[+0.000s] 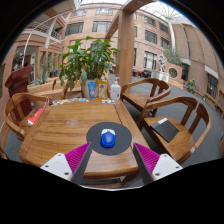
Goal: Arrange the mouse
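Hovering over wooden table (60,125), my fingers (109,160) spread wide, gripping nothing. Blue mouse (108,139) sits on round dark mouse pad (92,133) just ahead, between my fingers, untouched. Potted plant (85,62) far beyond. Chair (178,128) to right.

Wooden table (70,125); chairs (180,125); glazed atrium

smooth wooden table (70,125), wooden chairs (182,125), glossy blue mouse (108,139)
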Demonstrator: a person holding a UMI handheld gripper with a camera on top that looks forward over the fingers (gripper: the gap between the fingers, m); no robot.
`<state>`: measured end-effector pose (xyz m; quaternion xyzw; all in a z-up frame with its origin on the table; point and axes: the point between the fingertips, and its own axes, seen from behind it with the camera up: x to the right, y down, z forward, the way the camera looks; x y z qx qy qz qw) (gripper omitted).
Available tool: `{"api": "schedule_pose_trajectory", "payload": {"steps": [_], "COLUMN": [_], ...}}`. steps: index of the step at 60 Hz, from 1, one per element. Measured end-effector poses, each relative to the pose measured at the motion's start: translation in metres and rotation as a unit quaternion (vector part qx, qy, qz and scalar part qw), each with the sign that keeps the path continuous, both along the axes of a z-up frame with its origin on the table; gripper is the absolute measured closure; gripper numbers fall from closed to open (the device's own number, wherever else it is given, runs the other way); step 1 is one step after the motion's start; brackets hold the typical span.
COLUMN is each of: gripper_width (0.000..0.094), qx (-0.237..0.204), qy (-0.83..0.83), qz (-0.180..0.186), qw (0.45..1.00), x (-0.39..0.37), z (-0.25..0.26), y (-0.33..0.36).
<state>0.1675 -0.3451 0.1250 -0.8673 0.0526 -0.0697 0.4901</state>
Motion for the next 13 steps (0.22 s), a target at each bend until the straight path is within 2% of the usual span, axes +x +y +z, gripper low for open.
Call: {"api": "schedule_pose_trajectory", "payload": {"steps": [13], "gripper_width": [0.0082], "qx": [-0.003], "qy": [0.001], "qz": [0.007], "qw": [1.0], "x": [-0.0038], "z": [-0.0049], "y": [-0.0013]}}
